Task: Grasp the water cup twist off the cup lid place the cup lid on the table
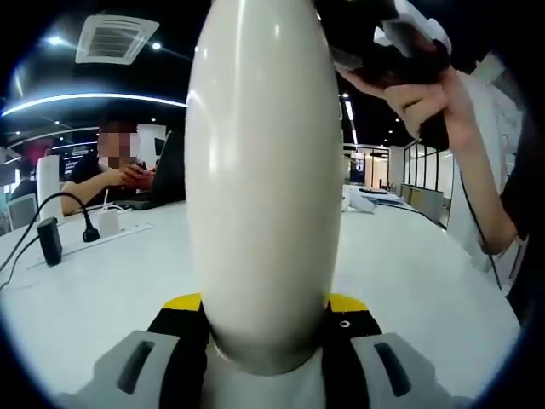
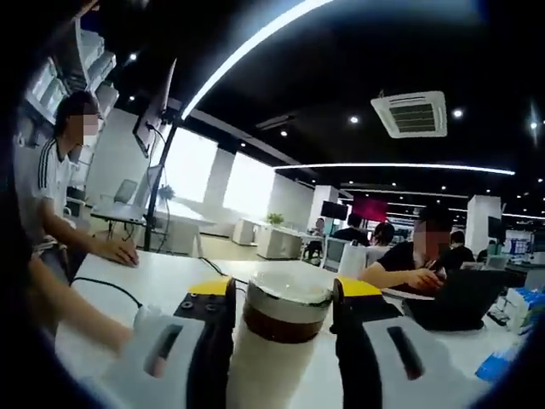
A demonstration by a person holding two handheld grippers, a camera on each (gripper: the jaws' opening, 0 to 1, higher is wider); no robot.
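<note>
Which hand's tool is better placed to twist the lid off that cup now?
Right. The right tool has a jaw on either side of the cup lid, while the left tool has the white water cup body between its jaws, steadying it.

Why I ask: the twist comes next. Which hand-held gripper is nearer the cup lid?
Right: the right hand-held gripper flanks the cup lid; the left hand-held gripper clamps the water cup lower down.

Water cup (image 1: 264,170) top beyond frame.

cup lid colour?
Translucent white lid above a dark brown band; white cup. Best in the right gripper view.
</note>
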